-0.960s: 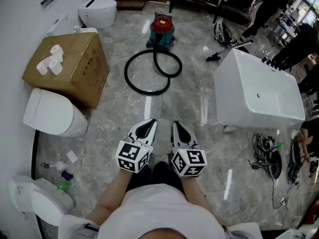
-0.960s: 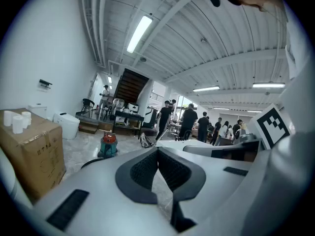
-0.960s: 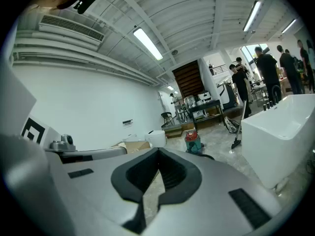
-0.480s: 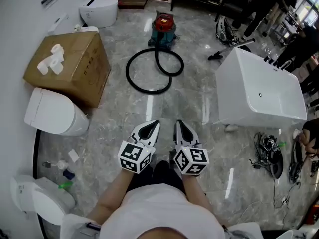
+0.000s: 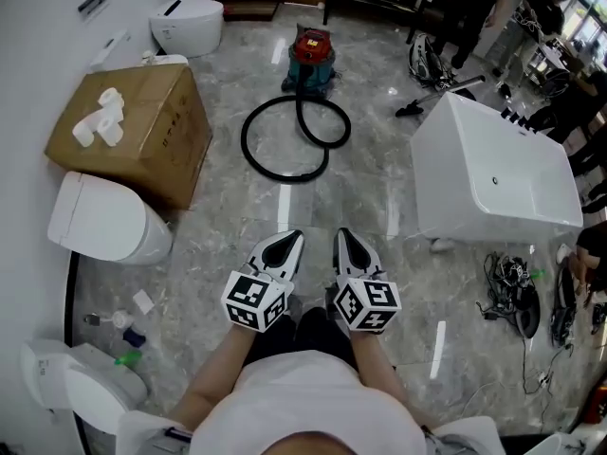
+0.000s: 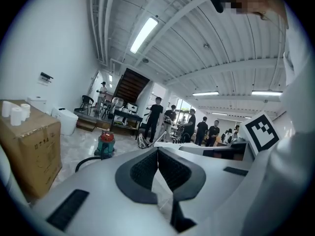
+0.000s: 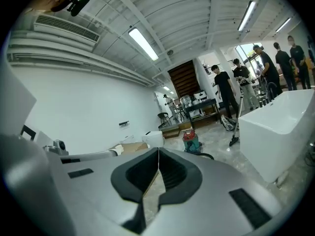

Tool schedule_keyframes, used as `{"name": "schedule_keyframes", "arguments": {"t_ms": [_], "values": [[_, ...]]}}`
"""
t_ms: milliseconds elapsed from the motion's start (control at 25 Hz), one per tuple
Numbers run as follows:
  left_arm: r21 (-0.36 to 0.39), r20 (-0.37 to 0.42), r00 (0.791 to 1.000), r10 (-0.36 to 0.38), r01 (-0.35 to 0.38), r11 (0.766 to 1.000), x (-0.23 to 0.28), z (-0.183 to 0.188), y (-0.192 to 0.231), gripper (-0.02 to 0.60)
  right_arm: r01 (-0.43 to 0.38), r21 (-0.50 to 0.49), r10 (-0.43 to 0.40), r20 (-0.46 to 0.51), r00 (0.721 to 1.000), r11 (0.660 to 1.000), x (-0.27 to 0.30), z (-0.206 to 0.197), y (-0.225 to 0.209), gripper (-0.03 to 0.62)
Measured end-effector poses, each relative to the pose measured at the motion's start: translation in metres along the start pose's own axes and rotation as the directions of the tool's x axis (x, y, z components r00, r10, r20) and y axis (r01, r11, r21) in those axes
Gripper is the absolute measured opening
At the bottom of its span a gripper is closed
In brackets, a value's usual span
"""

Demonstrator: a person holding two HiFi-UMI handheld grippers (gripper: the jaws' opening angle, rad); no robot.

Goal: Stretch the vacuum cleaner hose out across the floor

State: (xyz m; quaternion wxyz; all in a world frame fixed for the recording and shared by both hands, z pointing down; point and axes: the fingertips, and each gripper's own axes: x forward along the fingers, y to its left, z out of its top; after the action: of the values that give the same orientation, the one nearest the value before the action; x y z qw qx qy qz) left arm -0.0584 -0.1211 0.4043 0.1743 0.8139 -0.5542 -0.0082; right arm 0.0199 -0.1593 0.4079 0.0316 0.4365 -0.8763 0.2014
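Observation:
A red and teal vacuum cleaner (image 5: pixel 309 57) stands on the marble floor at the far middle; it also shows in the left gripper view as the vacuum cleaner (image 6: pixel 105 143) and in the right gripper view as the vacuum cleaner (image 7: pixel 190 140). Its black hose (image 5: pixel 285 138) lies coiled in loops on the floor in front of it. My left gripper (image 5: pixel 285 240) and right gripper (image 5: pixel 340 239) are held side by side well short of the hose, both shut and empty. In the gripper views the left gripper (image 6: pixel 157 150) and right gripper (image 7: pixel 158 150) have their jaws together.
A cardboard box (image 5: pixel 142 126) with paper rolls sits at the left, toilets (image 5: pixel 104 221) beside and beyond it. A white bathtub (image 5: pixel 498 173) stands at the right, with tangled cables (image 5: pixel 512 297) near it. People (image 5: pixel 479 3) stand at the back right.
Both grippers have shifted very slightly right and nearer in the head view. The people at the back right have moved about. The hose lies as before.

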Motion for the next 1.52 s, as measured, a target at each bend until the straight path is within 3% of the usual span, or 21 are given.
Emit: {"name": "schedule_keyframes", "arguments": {"t_ms": [200,720,1080,1520], "values": [[0.011,0.023,0.999,-0.038,0.038,0.999,-0.012,0.006,0.014,0.008,0.010,-0.008,-0.010,0.015,1.000,1.000,0.005,-0.005,0.017,0.015],[-0.018,-0.021,0.999,-0.033,0.033,0.999,-0.017,-0.011,0.032,0.008,0.026,0.023,-0.026,0.011,1.000,0.999,0.013,-0.019,0.021,0.015],[-0.009,-0.019,1.000,-0.004,0.004,1.000,0.038,0.003,0.066,0.008,-0.025,0.019,0.025,-0.005,1.000,1.000,0.081,-0.002,0.001,0.015],[-0.023,-0.002,0.999,0.049,-0.049,0.999,0.150,0.044,0.112,0.008,-0.030,0.007,0.030,-0.019,0.999,1.000,0.183,0.056,-0.075,0.015]]}}
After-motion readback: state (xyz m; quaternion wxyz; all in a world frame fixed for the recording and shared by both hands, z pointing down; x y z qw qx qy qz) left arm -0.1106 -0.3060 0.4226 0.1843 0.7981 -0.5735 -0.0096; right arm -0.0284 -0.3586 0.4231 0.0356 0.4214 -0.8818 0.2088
